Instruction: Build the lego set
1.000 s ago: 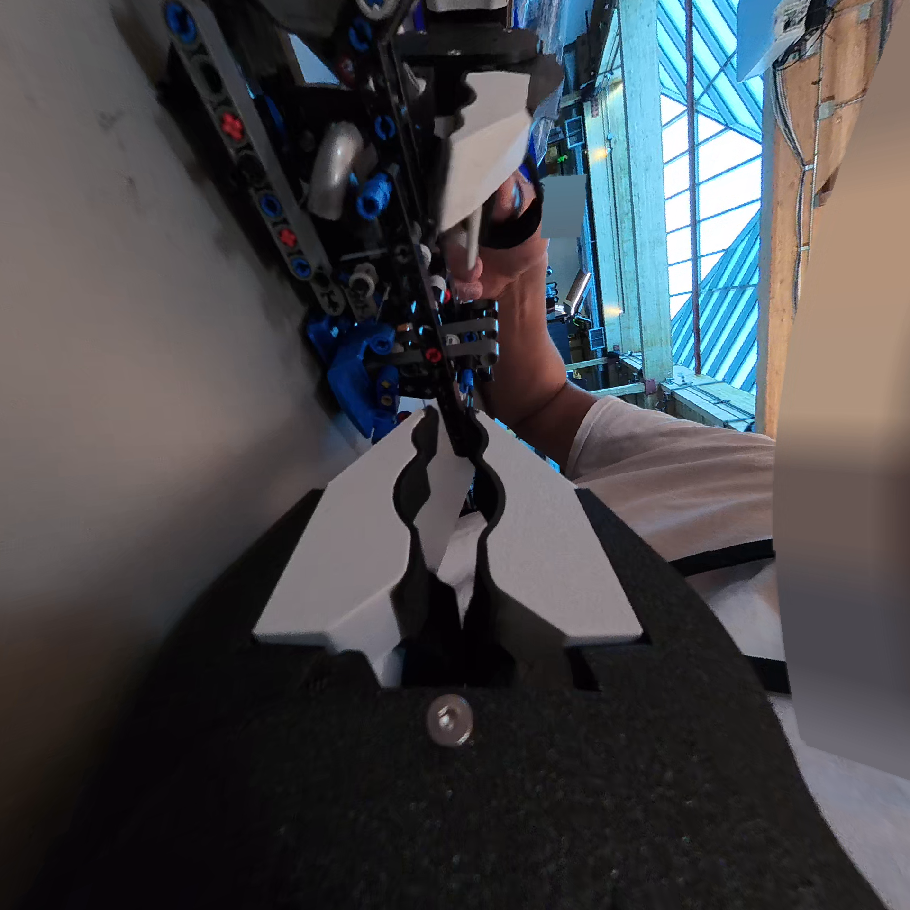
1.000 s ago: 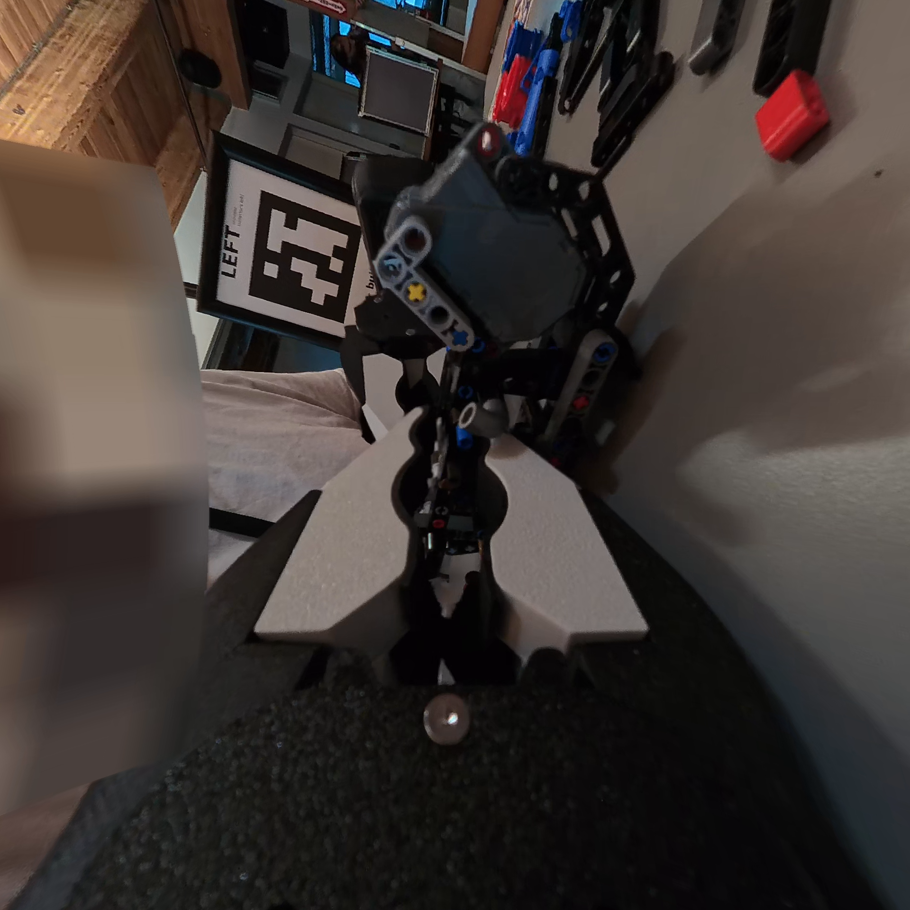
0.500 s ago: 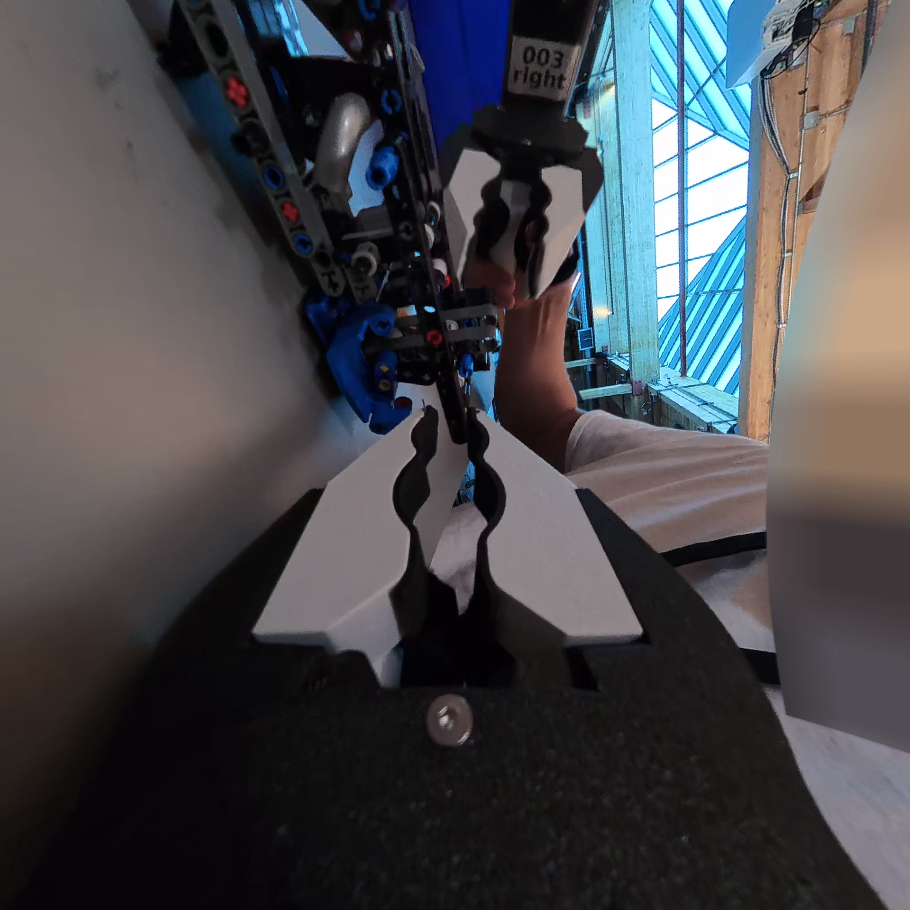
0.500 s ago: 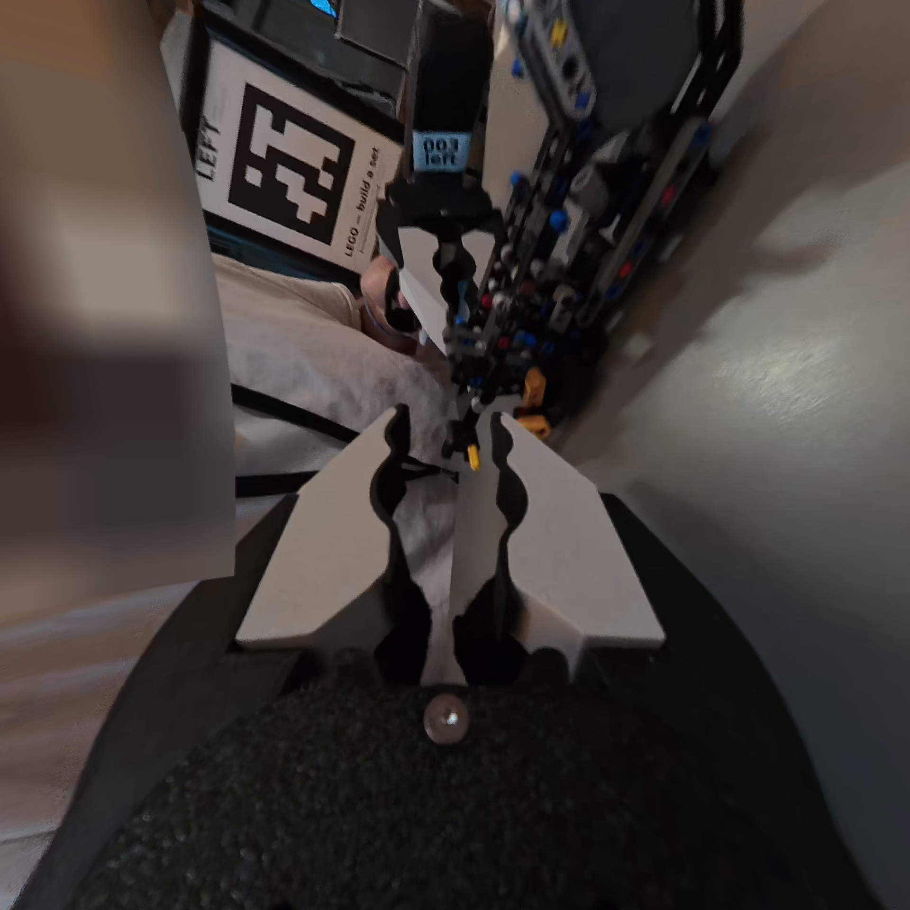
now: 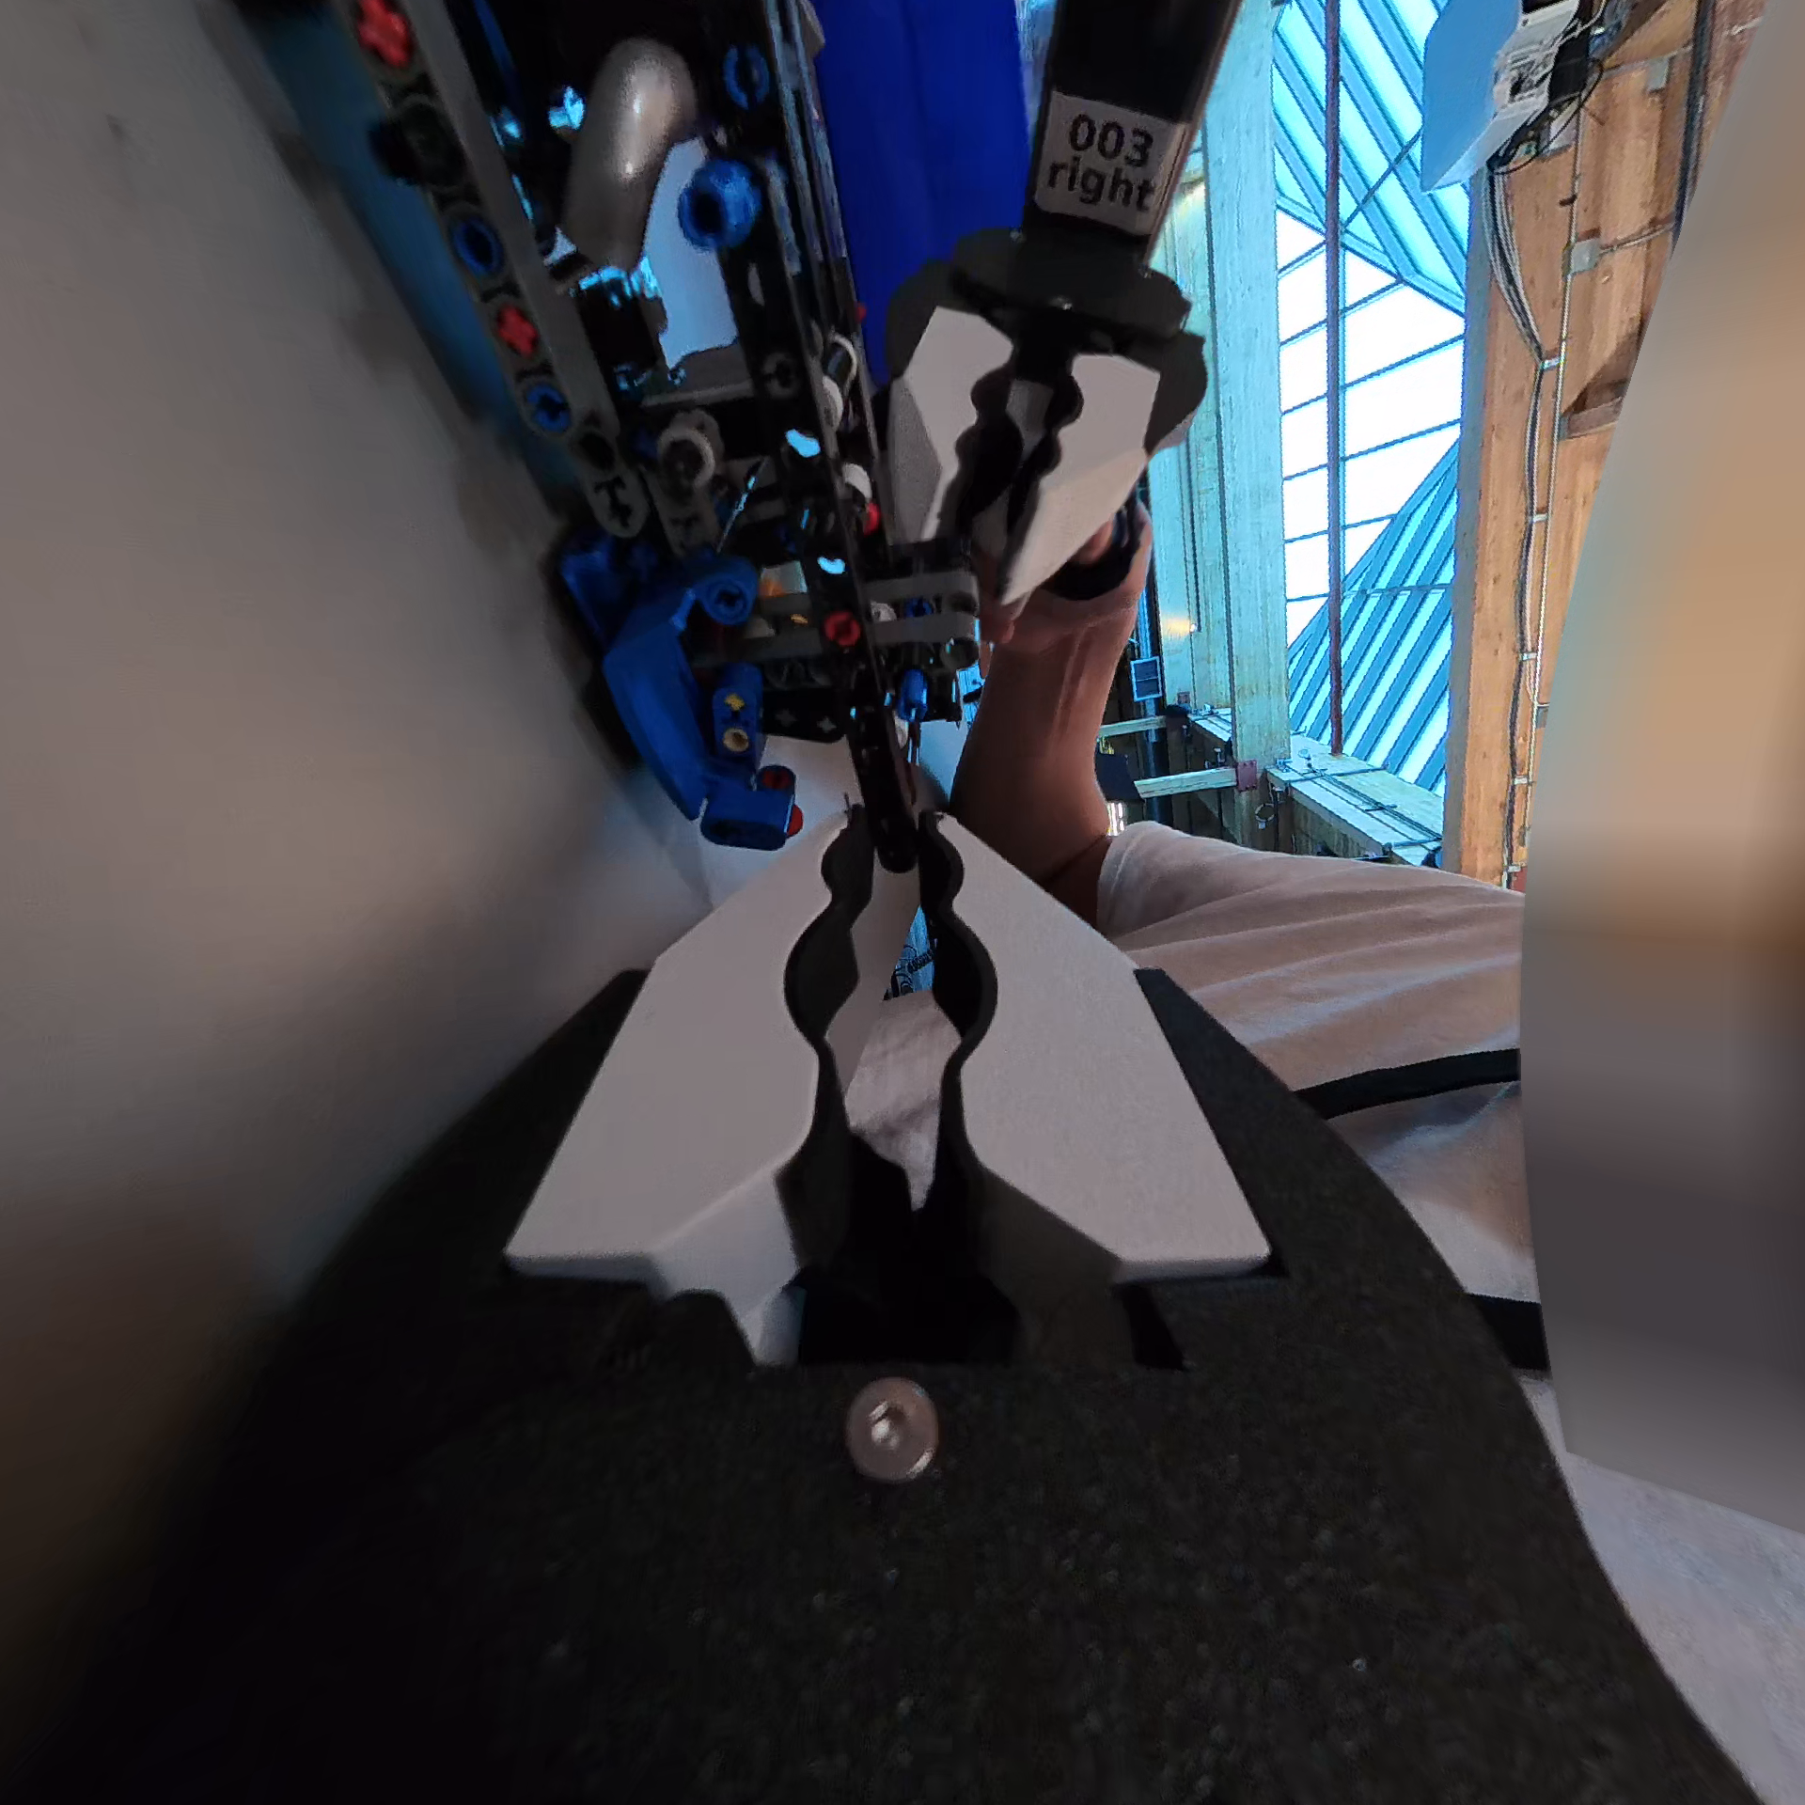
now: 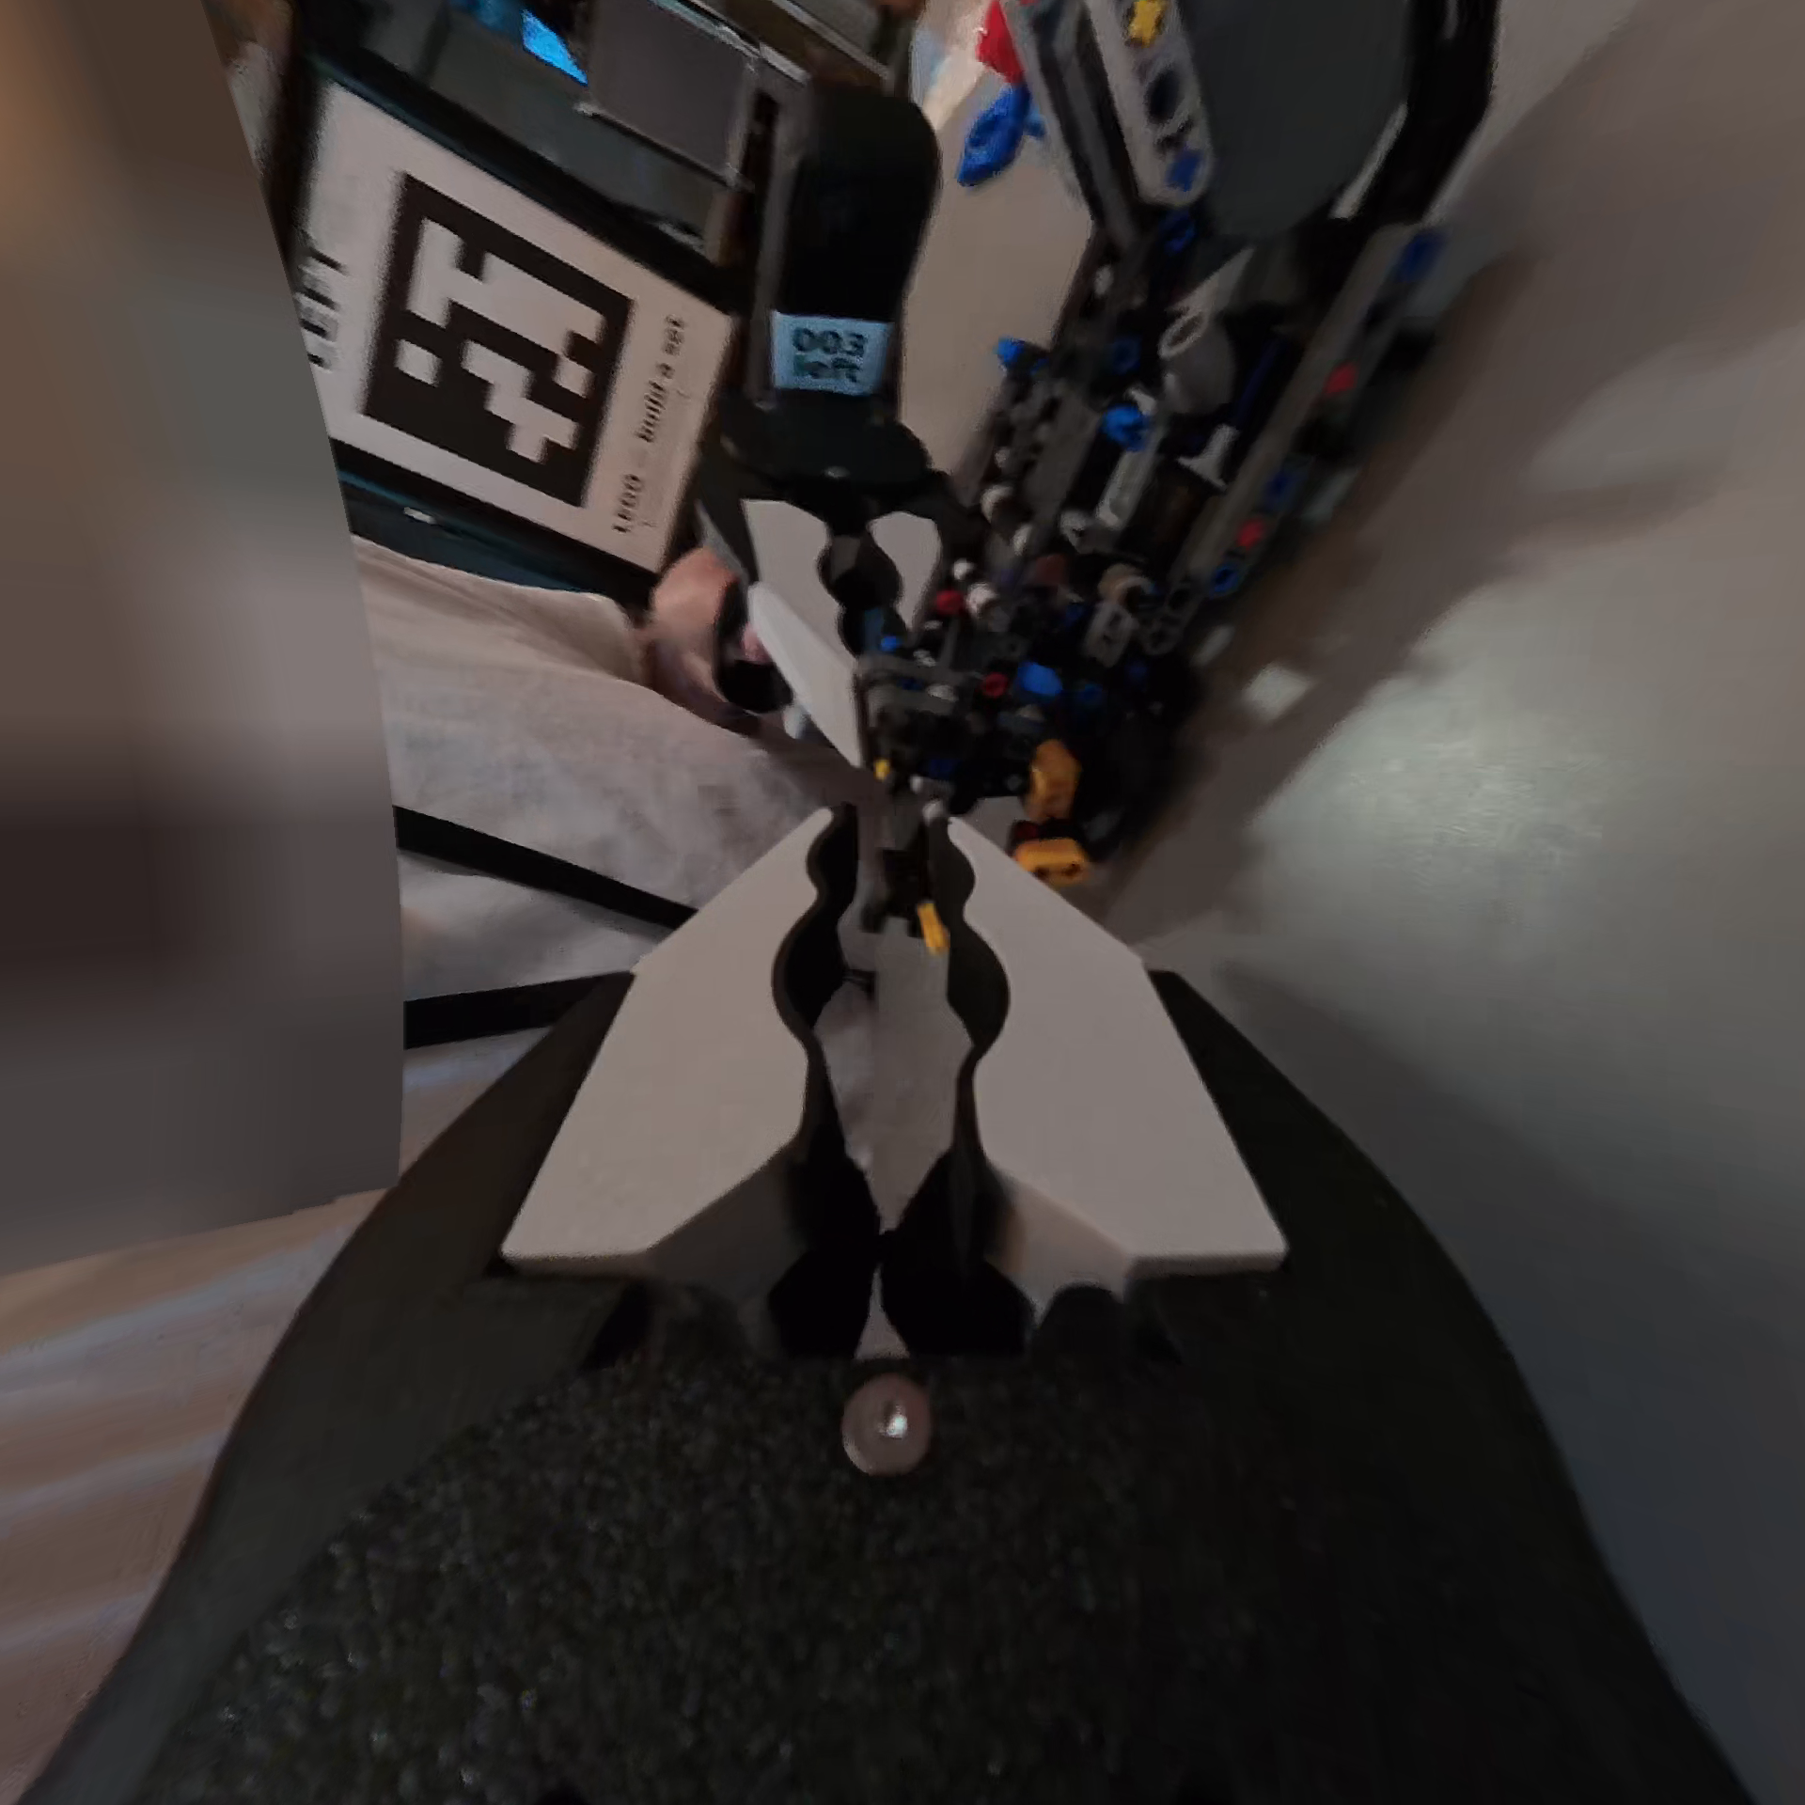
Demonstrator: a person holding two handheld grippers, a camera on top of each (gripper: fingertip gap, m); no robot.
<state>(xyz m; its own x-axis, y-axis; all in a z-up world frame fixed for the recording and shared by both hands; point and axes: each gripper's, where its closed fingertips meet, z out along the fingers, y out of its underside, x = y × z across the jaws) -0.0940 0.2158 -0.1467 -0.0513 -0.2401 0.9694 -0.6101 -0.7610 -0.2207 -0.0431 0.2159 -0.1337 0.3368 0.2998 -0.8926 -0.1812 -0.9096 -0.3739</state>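
A pale grey bench (image 5: 244, 781) fills the left of the left wrist view and the right of the right wrist view, the pictures being tilted so it stands like a wall; behind it rise timber posts (image 5: 1602, 488) and a window with blue diagonal bars (image 5: 1367, 606), and on the other side a white board with a black square marker (image 6: 488, 361) leans behind the person's pale shirt (image 6: 547, 703). The lego model (image 5: 703, 469), a black frame with grey beams, blue and red pins and a blue block at its lower end, stands on the bench between the 2 grippers. The left gripper (image 5: 894, 850) points along the bench with its tips closed on a thin black beam (image 5: 879, 772) at the model's near edge. The right gripper (image 6: 894, 860) comes from the opposite side; its tips sit on either side of a dark end piece with a small yellow pin (image 6: 933, 928), a narrow gap between them, and I cannot tell whether they pinch it. In the left wrist view the right gripper (image 5: 1016, 547) hangs tip-down beside the model, a bare hand (image 5: 1055, 625) and forearm below it. Loose yellow pieces (image 6: 1050, 850) lie on the bench by the model's foot.
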